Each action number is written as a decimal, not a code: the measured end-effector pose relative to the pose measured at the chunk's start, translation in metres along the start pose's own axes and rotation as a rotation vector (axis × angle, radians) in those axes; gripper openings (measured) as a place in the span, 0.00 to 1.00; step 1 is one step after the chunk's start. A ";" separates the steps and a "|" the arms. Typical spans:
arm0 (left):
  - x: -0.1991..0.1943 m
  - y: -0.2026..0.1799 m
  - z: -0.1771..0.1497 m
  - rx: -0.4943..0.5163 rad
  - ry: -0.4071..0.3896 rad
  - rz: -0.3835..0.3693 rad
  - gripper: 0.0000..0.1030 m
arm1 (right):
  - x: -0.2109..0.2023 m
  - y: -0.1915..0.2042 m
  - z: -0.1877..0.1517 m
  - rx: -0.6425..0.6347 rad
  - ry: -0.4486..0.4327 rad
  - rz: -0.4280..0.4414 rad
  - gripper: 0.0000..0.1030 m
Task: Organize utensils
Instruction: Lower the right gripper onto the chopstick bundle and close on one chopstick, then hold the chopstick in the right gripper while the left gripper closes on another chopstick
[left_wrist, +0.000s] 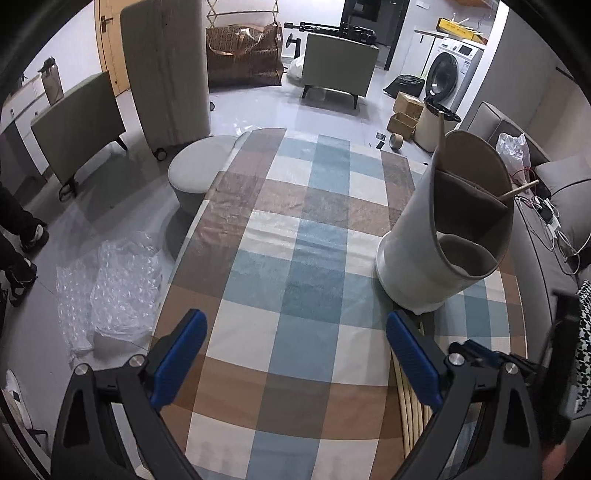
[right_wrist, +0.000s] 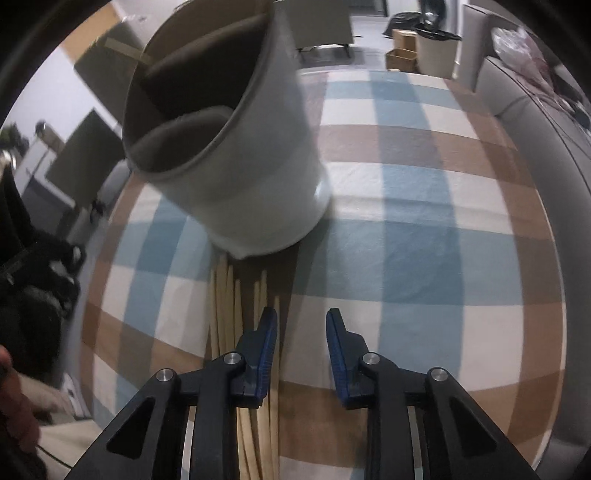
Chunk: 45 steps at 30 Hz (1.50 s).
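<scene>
A white utensil holder (left_wrist: 424, 236) with a brown divided inside stands on the checked tablecloth (left_wrist: 295, 258); two wooden chopsticks (left_wrist: 517, 191) stick out of it. Several loose wooden chopsticks (left_wrist: 410, 398) lie on the cloth by its base. My left gripper (left_wrist: 295, 354) is open and empty, left of the holder. In the right wrist view the holder (right_wrist: 251, 155) is close ahead, and the loose chopsticks (right_wrist: 229, 306) lie under the left finger. My right gripper (right_wrist: 301, 350) is open and empty just above the cloth (right_wrist: 424, 240).
A round stool (left_wrist: 199, 170), a suitcase (left_wrist: 166, 70), chairs (left_wrist: 340, 66) and bubble wrap (left_wrist: 110, 288) are on the floor left and beyond. A grey sofa (left_wrist: 554, 206) with cables runs along the right. A person's feet (left_wrist: 22, 240) stand at far left.
</scene>
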<state>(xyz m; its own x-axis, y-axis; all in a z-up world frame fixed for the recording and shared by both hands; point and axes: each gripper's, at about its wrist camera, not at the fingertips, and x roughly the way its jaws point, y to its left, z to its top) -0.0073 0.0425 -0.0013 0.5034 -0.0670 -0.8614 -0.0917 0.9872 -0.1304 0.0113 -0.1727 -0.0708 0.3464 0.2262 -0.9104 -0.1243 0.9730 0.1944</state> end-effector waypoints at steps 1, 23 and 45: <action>0.000 0.000 0.000 0.000 0.004 0.000 0.92 | 0.003 0.004 0.000 -0.020 0.006 -0.011 0.26; 0.005 0.024 0.003 -0.038 0.039 -0.033 0.92 | 0.029 0.032 0.001 -0.114 0.049 -0.153 0.18; 0.048 -0.009 -0.015 -0.042 0.268 -0.054 0.92 | -0.029 -0.003 0.009 0.055 -0.128 0.008 0.03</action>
<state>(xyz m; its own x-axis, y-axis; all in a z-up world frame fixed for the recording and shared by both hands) 0.0048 0.0280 -0.0486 0.2635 -0.1610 -0.9511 -0.1093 0.9746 -0.1953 0.0103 -0.1821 -0.0417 0.4616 0.2342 -0.8556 -0.0778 0.9715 0.2239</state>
